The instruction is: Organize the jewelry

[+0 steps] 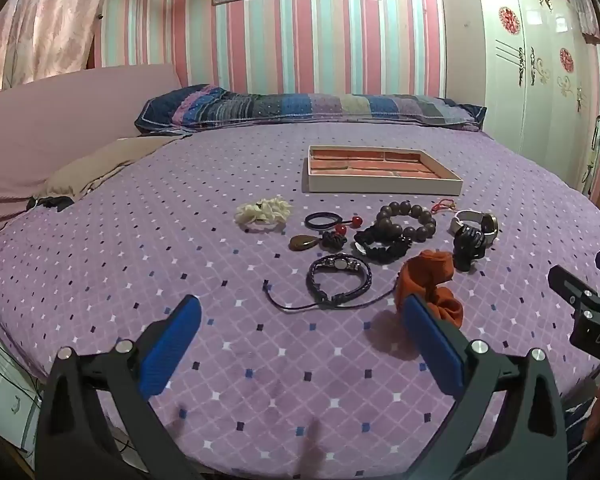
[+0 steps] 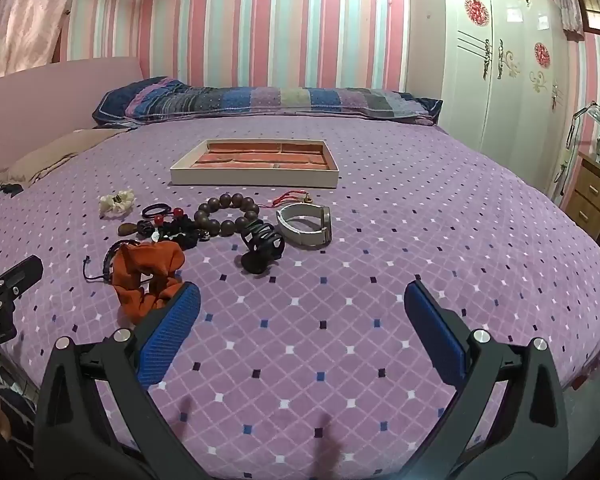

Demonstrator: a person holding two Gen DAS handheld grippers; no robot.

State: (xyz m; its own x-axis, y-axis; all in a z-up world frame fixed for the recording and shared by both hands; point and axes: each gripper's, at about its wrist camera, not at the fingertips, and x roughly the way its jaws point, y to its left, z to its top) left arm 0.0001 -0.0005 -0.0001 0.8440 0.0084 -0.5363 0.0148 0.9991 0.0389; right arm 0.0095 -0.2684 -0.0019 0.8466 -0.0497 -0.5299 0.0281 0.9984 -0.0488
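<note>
Purple bedspread (image 1: 100, 280), wide and flat, bare room all round. Tray (image 1: 382, 174) sits mid-bed, long axis crosswise, empty as far as visible; it serves as landmark. Jewelry lies in a loose band on the near side of the tray, well apart from it: bead bracelet (image 1: 408, 220), white watch (image 1: 474, 224), orange scrunchie (image 1: 428, 284) nearest. Left gripper (image 1: 300, 340) jaws spread wide, nothing between; scrunchie just ahead-right of it. Right gripper (image 2: 302, 330) likewise spread and empty; black hair claw (image 2: 262, 246) ahead-left. Bare cloth lies between the band and the tray.
</note>
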